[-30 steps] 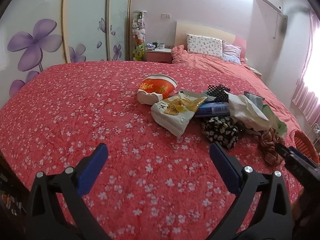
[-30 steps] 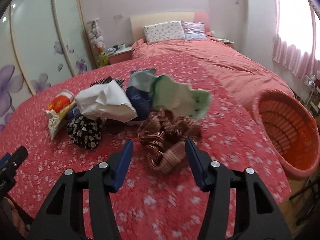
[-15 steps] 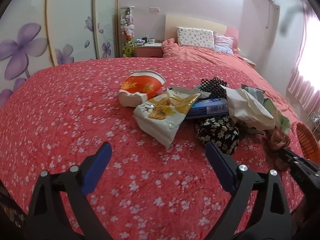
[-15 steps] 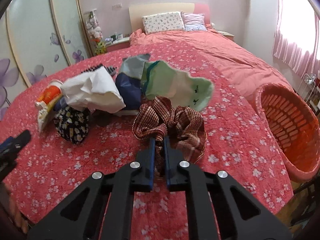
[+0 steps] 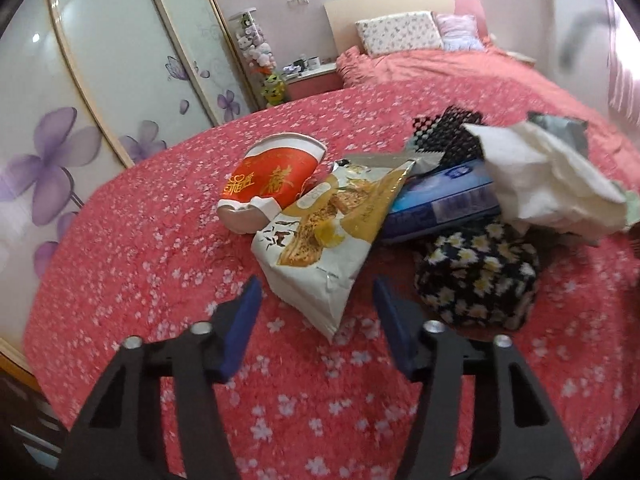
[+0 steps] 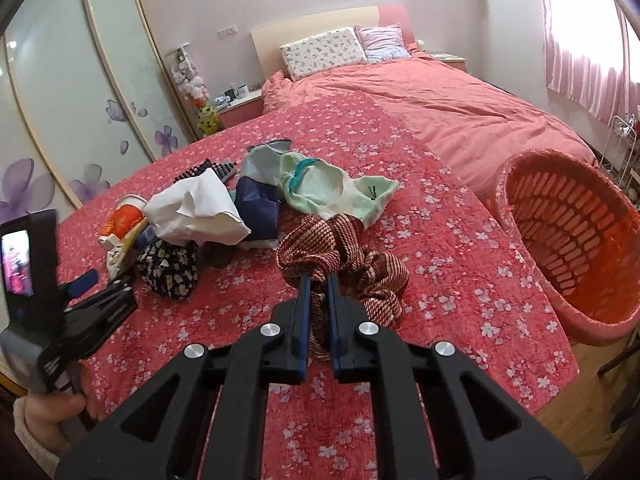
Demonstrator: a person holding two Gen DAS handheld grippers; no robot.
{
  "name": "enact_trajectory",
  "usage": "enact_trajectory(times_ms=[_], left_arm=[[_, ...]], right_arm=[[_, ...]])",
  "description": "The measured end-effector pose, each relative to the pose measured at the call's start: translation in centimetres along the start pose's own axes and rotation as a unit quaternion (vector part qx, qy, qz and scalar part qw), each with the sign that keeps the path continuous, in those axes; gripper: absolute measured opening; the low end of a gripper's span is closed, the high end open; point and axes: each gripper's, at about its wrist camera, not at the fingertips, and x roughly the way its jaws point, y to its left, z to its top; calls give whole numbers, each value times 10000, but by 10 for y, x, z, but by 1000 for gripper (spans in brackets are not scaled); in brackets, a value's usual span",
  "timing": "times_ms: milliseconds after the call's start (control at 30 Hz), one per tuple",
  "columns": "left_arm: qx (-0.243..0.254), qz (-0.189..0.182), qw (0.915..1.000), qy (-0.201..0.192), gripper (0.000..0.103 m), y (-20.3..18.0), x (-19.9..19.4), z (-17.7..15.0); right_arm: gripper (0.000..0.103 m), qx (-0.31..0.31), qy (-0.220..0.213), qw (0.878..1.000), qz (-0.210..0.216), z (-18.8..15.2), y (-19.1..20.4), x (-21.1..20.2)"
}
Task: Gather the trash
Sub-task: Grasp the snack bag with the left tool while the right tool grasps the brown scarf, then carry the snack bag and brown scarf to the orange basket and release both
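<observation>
On the red flowered bed (image 6: 460,248) lies a loose heap of litter and soft things, with an orange basket (image 6: 520,184) standing off the bed's right edge. The right tongs (image 6: 318,280) are pinched nearly shut on a fold of the brown-and-white striped cloth (image 6: 352,252), which bunches up around the blue pads at the near side of the heap. It is limp and light; a grip on one fold will probably carry it, though the rest will dangle and may drag across the cover.

The left tongs (image 5: 316,300) have just been closing and now stand about half open, their jaws to either side of the lower corner of the white-and-gold snack bag (image 5: 332,236) without pressing on it. The bag lies tilted, its upper end resting against the orange paper cup (image 5: 272,178) and over the blue packet (image 5: 440,200). It looks empty or nearly so: thin crinkly film, slick, easily crushed. The sealed bottom corner nearest the tongs seems the best place to take hold, since the flat face would likely slip. Crumpled white paper (image 5: 544,184) and a black daisy-print pouch (image 5: 476,276) lie just right of it
</observation>
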Motion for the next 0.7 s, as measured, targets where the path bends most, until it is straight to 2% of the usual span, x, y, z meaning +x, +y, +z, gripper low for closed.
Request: enact_trajectory(times_ms=[33,67,133,233,333,500,700], left_arm=[[64,72,10000,20,46,-2,2,1],[113,141,9998,42,34,-3,5,3],[131,175,9997,93,29,-2,9,4],[9,-48,10000,-7,17,8,3,8],[-183,-413,9989,-97,14,22,-9,12],[-396,-794,9957,-255,11,42,-34,19],[-525,-1099,9920,-345,11,49,-60,30]], right_arm=[[8,-4,-21,10000,12,0,0,-1],[8,-2,-31,10000,21,1,-1,-3],[8,10,-80,10000,22,3,-4,-7],[8,44,-156,9999,9,3,-8,-15],[8,67,-238,9997,14,6,-11,-21],[8,104,-413,9990,103,13,-15,-33],[8,109,-638,9978,171,19,-21,-50]])
